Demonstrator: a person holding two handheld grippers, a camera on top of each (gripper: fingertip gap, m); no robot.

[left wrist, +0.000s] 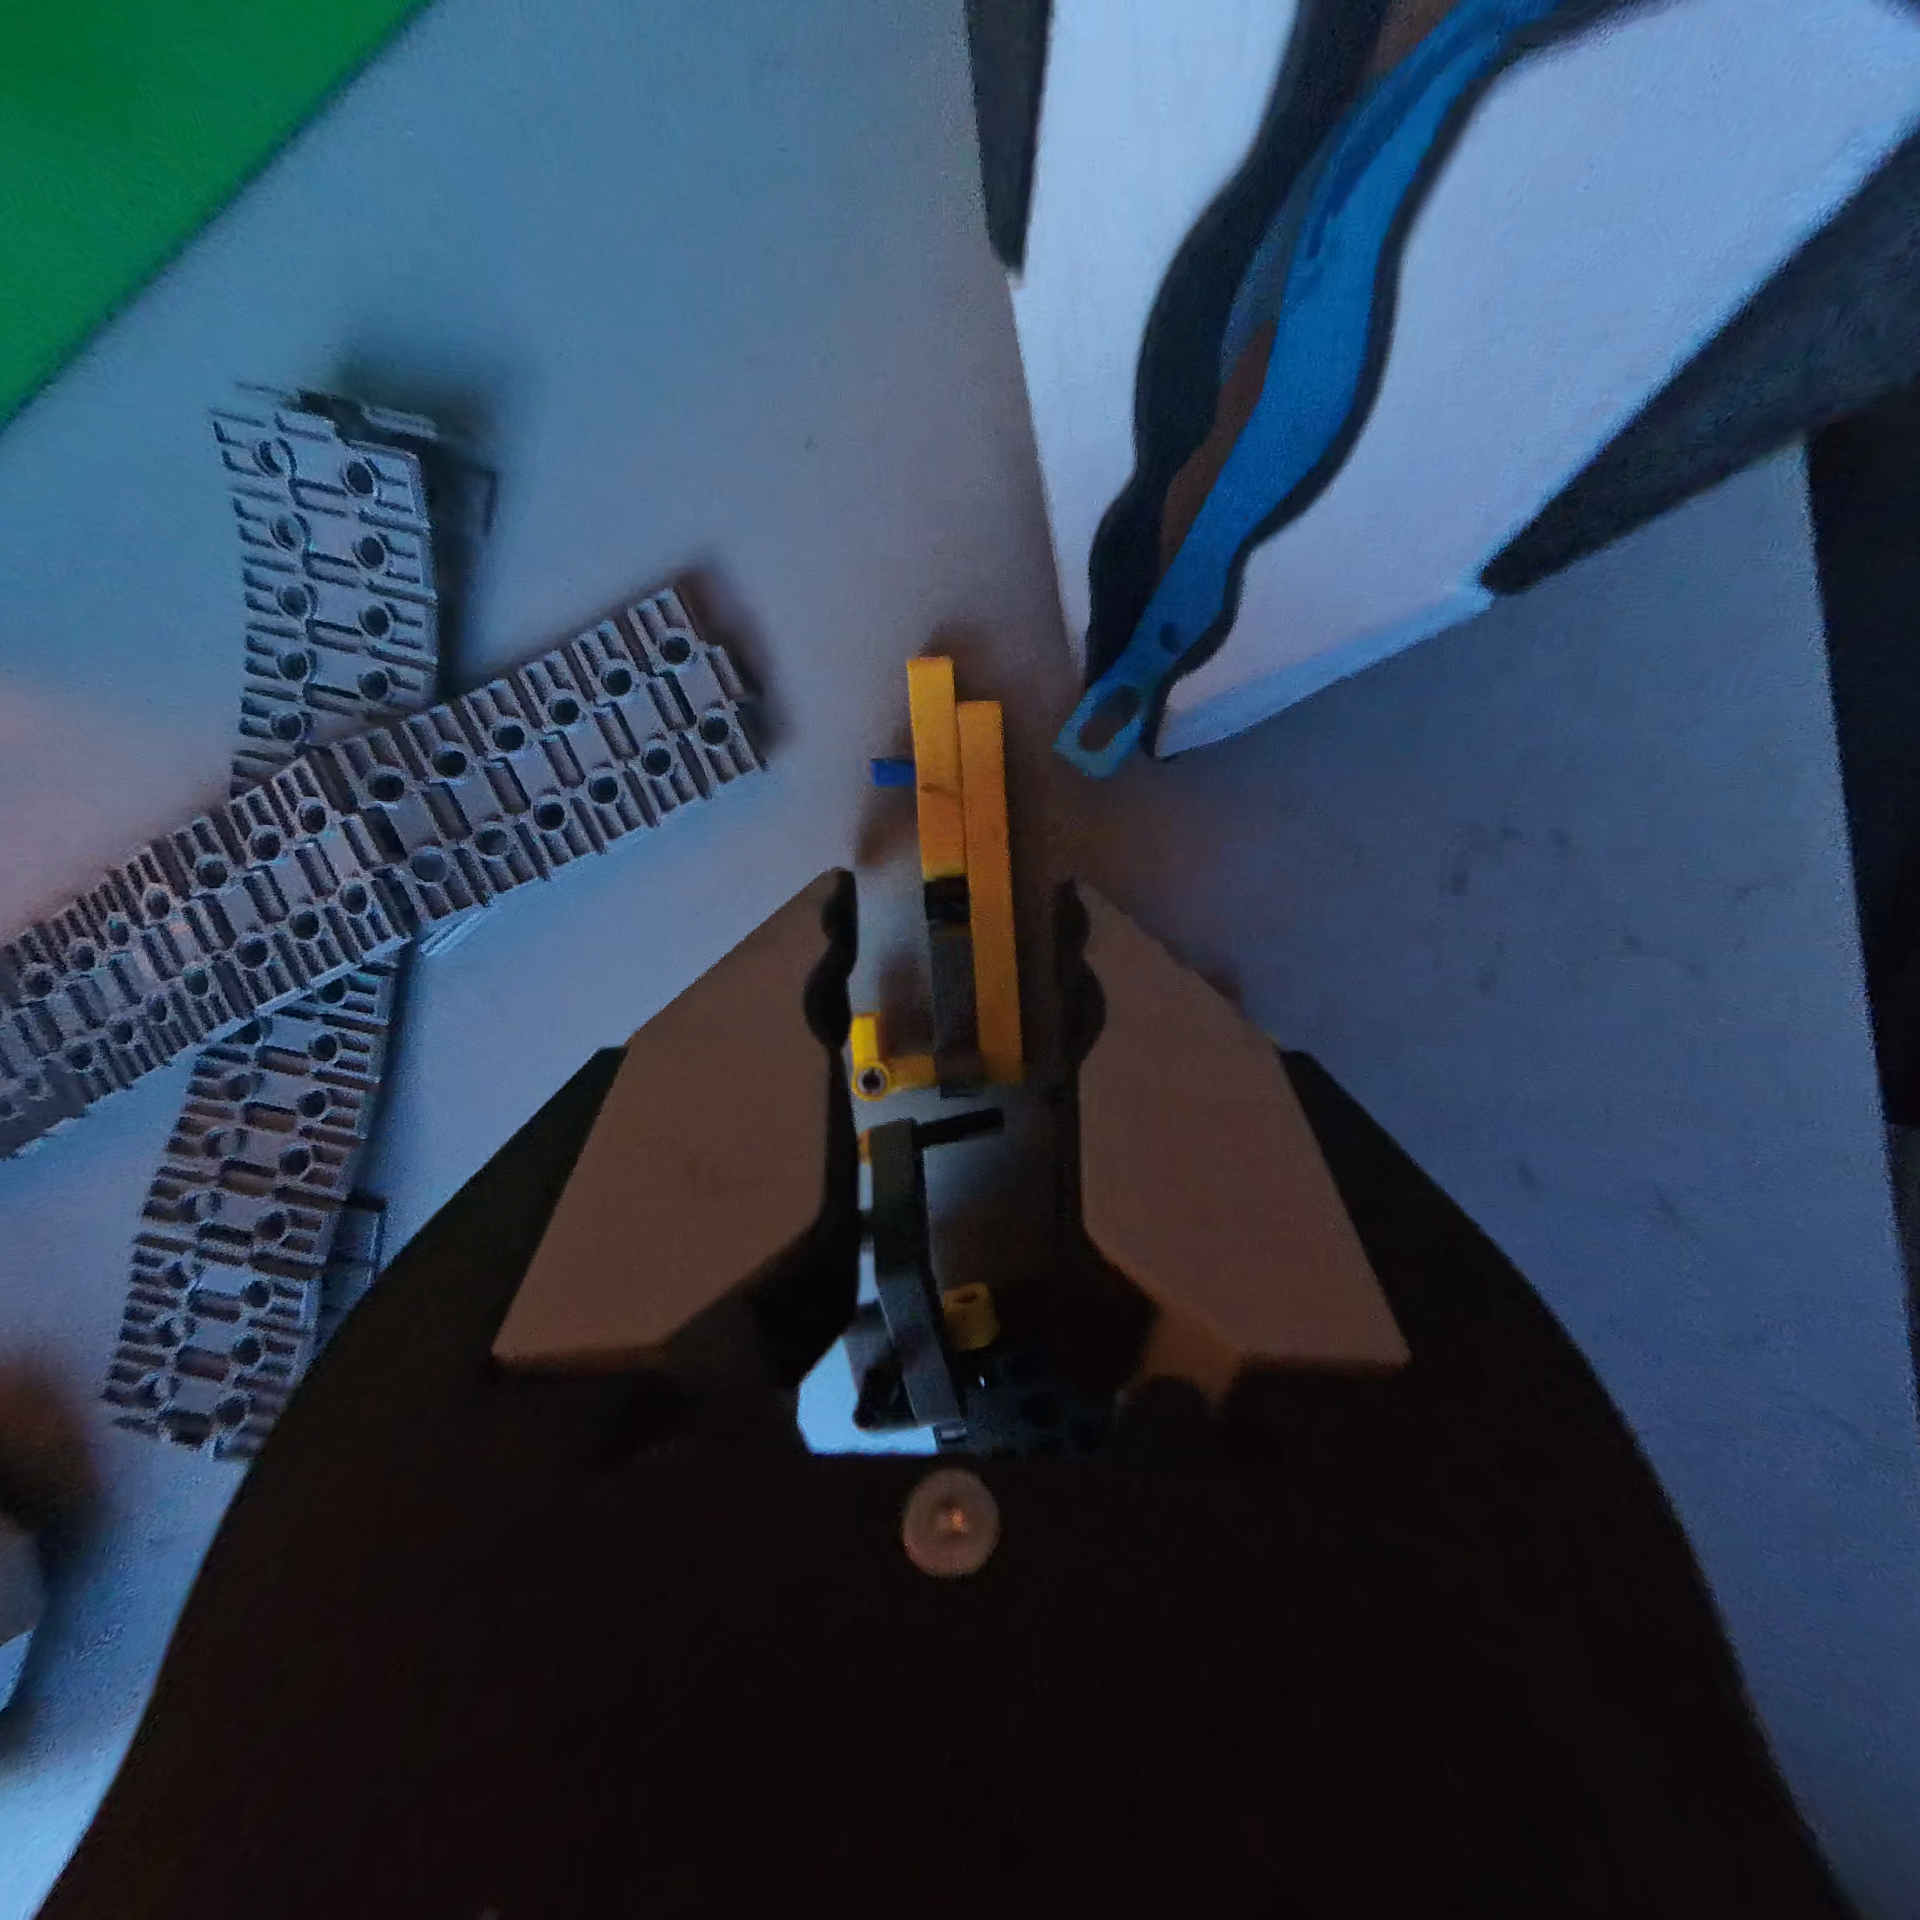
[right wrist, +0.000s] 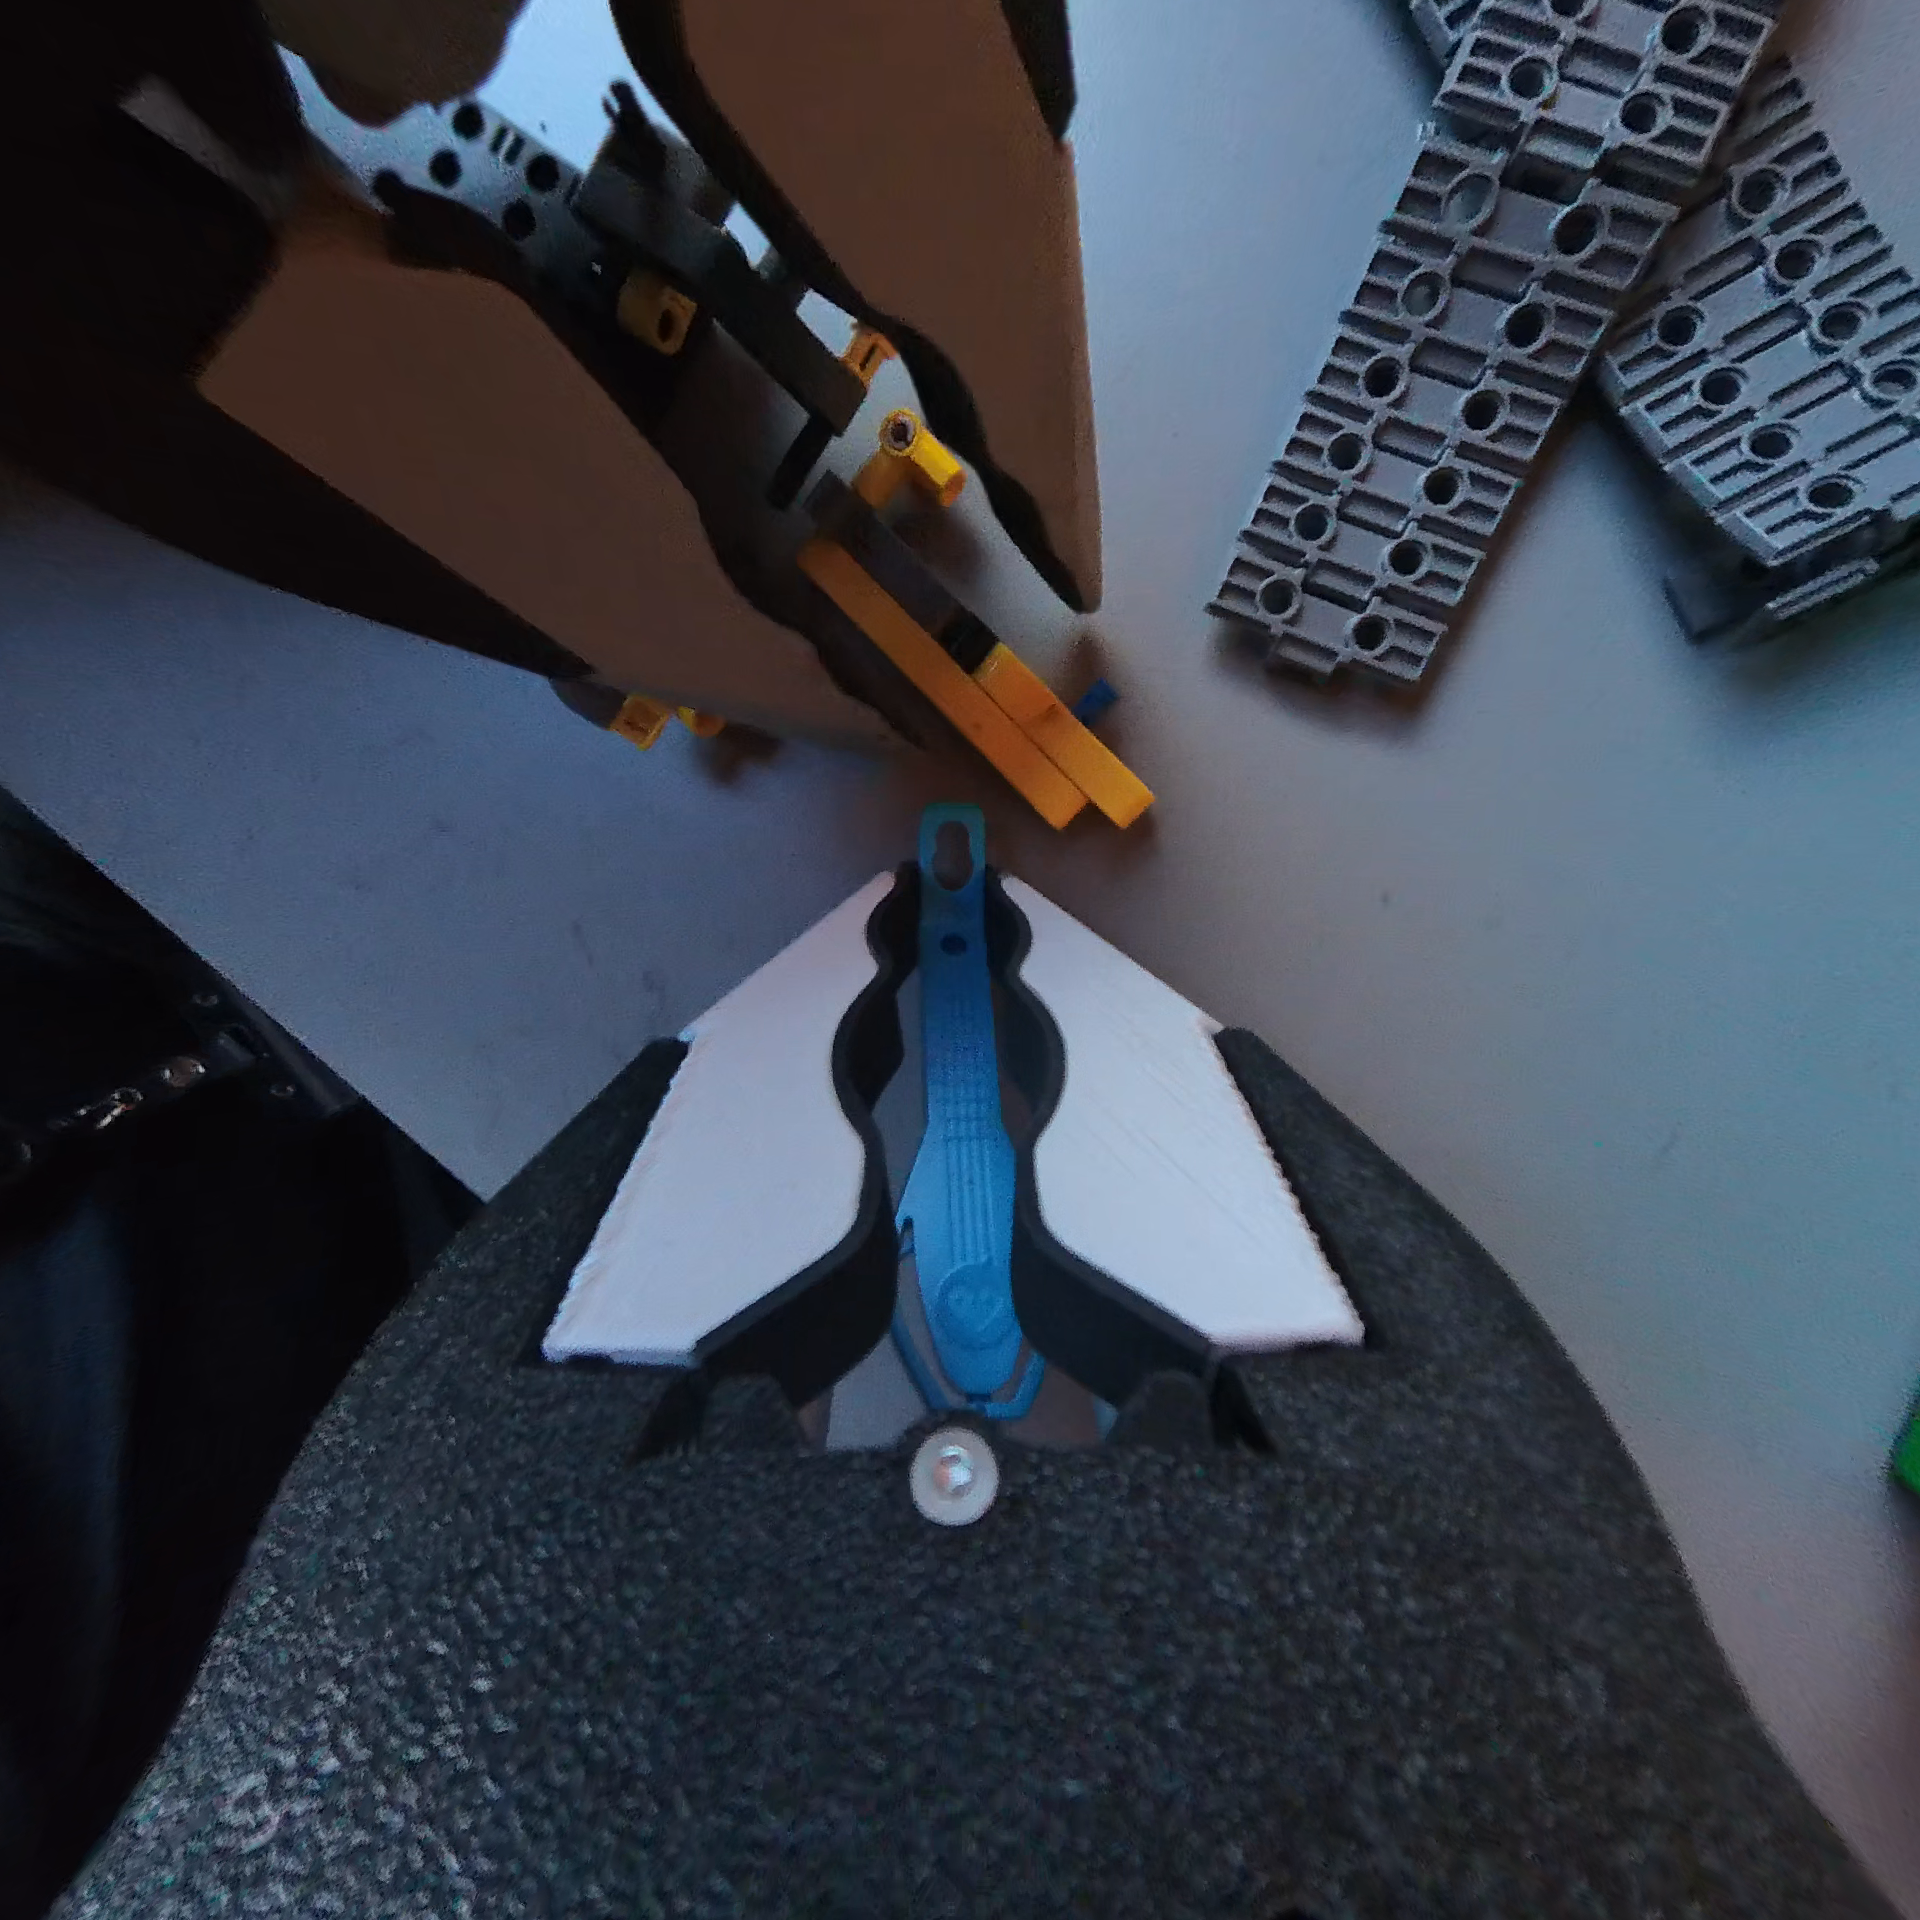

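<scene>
My left gripper (left wrist: 956, 904), with tan fingers, is shut on a yellow and grey building-brick assembly (left wrist: 961, 821). Two long yellow beams stick out past its fingertips, with a small blue pin (left wrist: 885, 771) at the side. My right gripper (right wrist: 951, 883), with white fingers, is shut on a slim blue plastic tool (right wrist: 961, 1122). The tool's holed tip sits just short of the ends of the yellow beams (right wrist: 1081, 774). In the right wrist view the left gripper (right wrist: 997, 670) comes in from the upper left. In the left wrist view the right gripper's tool (left wrist: 1107, 727) comes in from the upper right.
Several grey studded track strips (left wrist: 416, 831) lie crossed on the white table (left wrist: 675, 364) left of the left gripper; they also show at the upper right in the right wrist view (right wrist: 1455, 364). A green surface (left wrist: 125, 156) lies at the far left. A dark mass (right wrist: 156, 1299) borders the table's edge.
</scene>
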